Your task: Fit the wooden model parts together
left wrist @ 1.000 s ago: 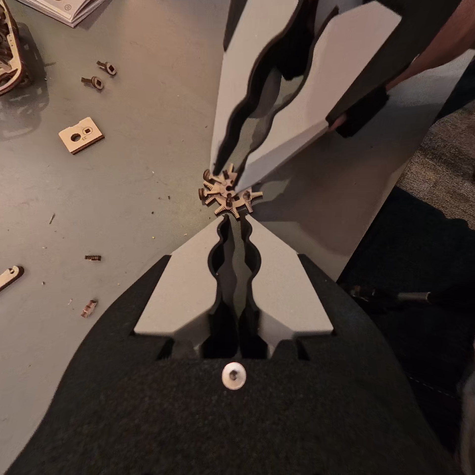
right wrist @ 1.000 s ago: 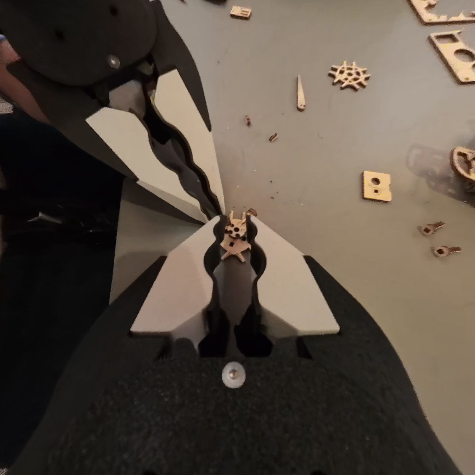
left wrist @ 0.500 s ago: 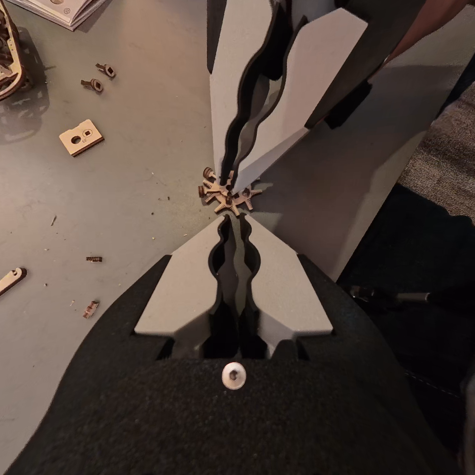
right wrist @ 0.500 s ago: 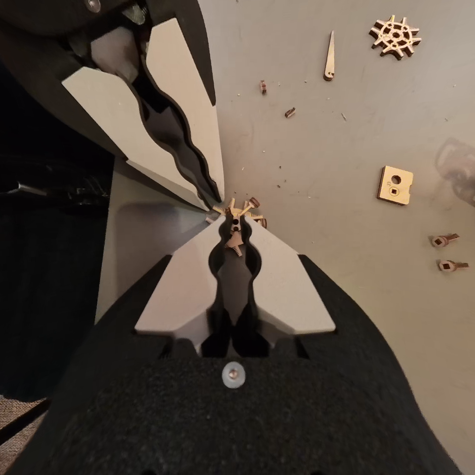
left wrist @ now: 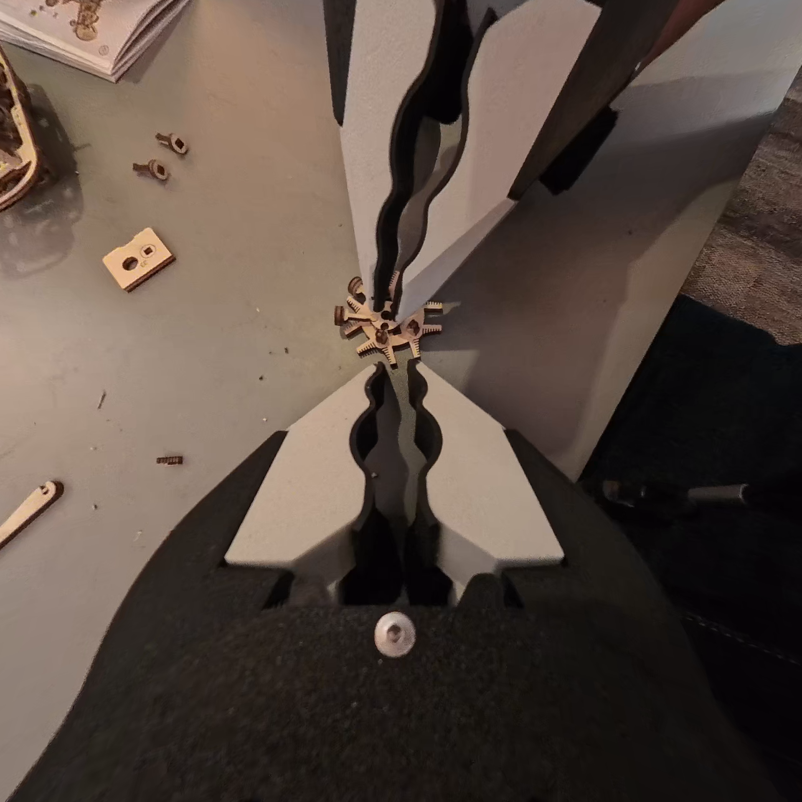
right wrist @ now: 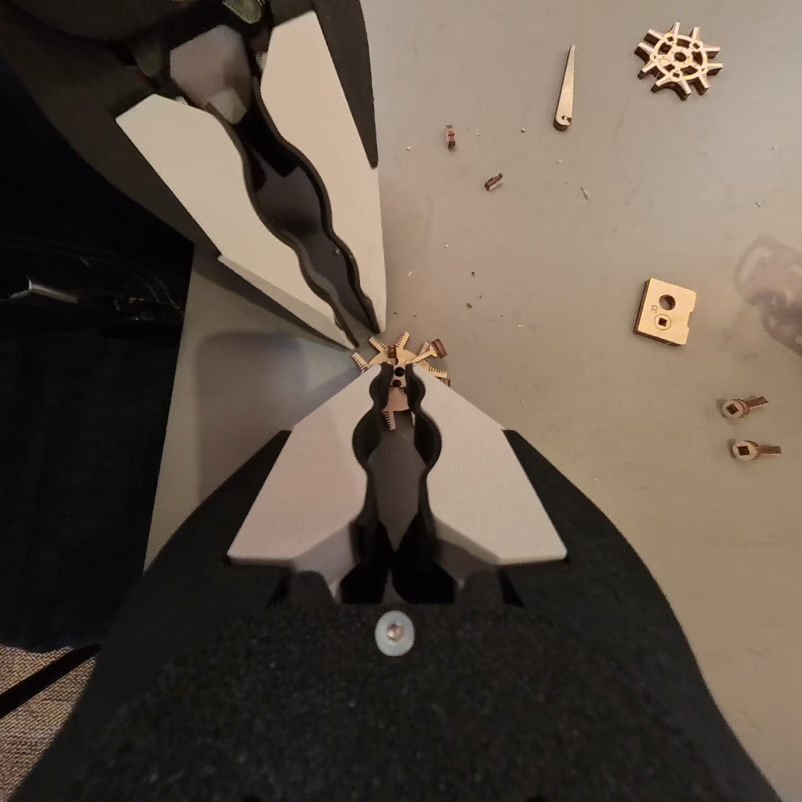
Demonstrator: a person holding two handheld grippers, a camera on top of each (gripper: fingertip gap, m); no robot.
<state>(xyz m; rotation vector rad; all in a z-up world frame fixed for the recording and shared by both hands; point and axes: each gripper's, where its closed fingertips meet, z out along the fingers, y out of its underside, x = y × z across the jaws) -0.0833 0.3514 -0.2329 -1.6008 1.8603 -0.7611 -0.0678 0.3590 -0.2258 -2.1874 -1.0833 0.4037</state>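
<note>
A small toothed wooden wheel (left wrist: 386, 332) with little pegs in it sits just above the grey table (left wrist: 243, 347). My right gripper (right wrist: 397, 366) is shut on the wheel (right wrist: 397, 386), with its hub between the fingertips. In the left wrist view it comes down from the top (left wrist: 387, 304). My left gripper (left wrist: 398, 368) has its jaws almost together with only a thin slit. I see nothing held between them. Its tips are right at the wheel's near spokes, and it also shows in the right wrist view (right wrist: 362, 337).
Loose wooden parts lie on the table: a square plate (right wrist: 664, 313), two pegs (right wrist: 742, 405), a second toothed wheel (right wrist: 679, 60), a pointed stick (right wrist: 564, 89) and small bits (left wrist: 170, 460). A booklet (left wrist: 87, 30) and a part-built model (left wrist: 13, 139) lie far left. The table edge (left wrist: 616, 412) is close. The grippers are tip to tip, or close to it.
My right gripper has swung more upright and come closer to the table with the wheel, which has turned a little. My left gripper has hardly moved.
</note>
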